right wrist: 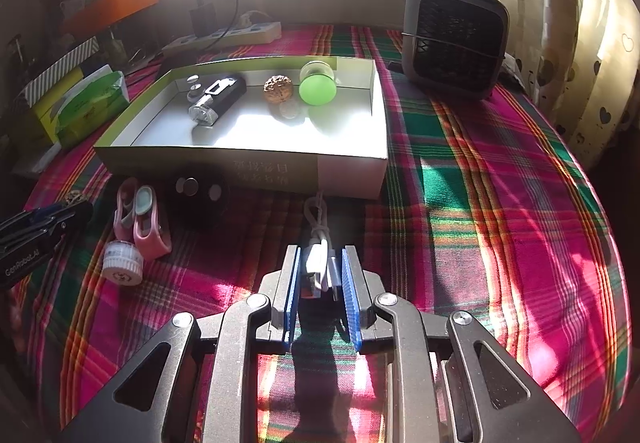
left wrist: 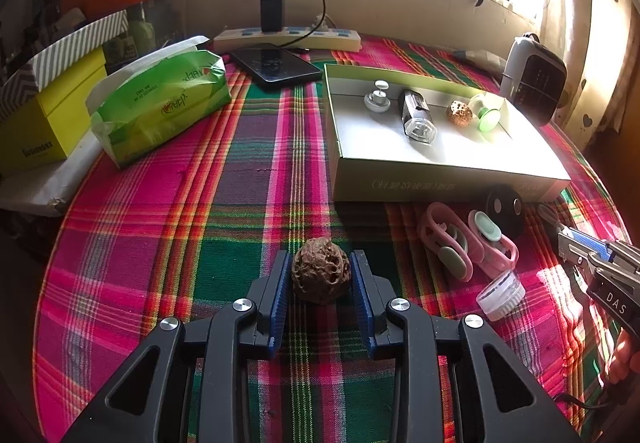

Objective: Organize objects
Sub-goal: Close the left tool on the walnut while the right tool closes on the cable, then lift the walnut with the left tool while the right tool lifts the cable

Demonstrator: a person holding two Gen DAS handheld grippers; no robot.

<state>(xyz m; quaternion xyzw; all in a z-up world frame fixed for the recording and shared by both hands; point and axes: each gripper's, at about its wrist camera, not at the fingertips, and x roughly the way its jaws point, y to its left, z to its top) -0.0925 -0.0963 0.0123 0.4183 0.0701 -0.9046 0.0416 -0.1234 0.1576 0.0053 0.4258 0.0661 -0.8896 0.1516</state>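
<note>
While the left gripper rests low over the plaid tablecloth, a carved brown walnut is seen between its blue jaws. The jaws are about half open, and the walnut looks held between them, though a small gap may be there on the right side. The walnut sits on the cloth, near the front of the table.

The right gripper is nearly closed, and a bundled white cable is pinched between its jaws. The cable lies on the cloth just in front of the shallow cardboard box.

Inside the box, a second walnut, a green round thing, a black and clear bottle and a small white knob are seen along the far wall.

Just beside the box front, two pink clips, a black round thing and a small white cap are lying on the cloth.
</note>
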